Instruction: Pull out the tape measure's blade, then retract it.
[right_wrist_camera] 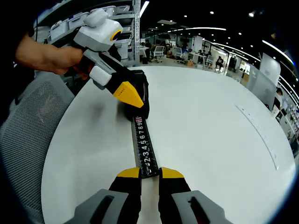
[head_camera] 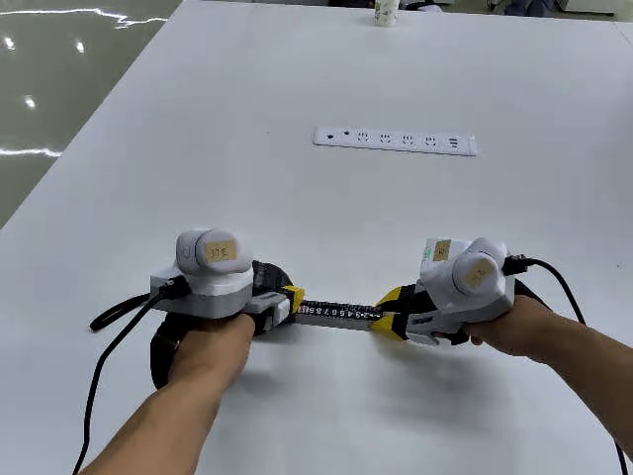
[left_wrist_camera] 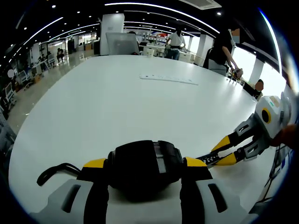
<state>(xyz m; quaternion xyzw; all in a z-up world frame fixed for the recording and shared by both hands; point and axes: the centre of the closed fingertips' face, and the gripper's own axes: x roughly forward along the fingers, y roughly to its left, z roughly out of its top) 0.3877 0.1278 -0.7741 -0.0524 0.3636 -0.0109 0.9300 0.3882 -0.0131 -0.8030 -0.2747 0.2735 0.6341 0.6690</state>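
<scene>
Case (left_wrist_camera: pixel 144 170): hard, compact, clamped in my left gripper (head_camera: pixel 282 302). Blade (right_wrist_camera: pixel 141 142): thin, springy, likely slick; my right gripper (right_wrist_camera: pixel 150 172) pinches its end, I judge the best hold.

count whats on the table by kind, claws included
tape measure: 1
power strip: 1
container at the far edge: 1
claws (left claw, right claw): 2
total: 5
</scene>
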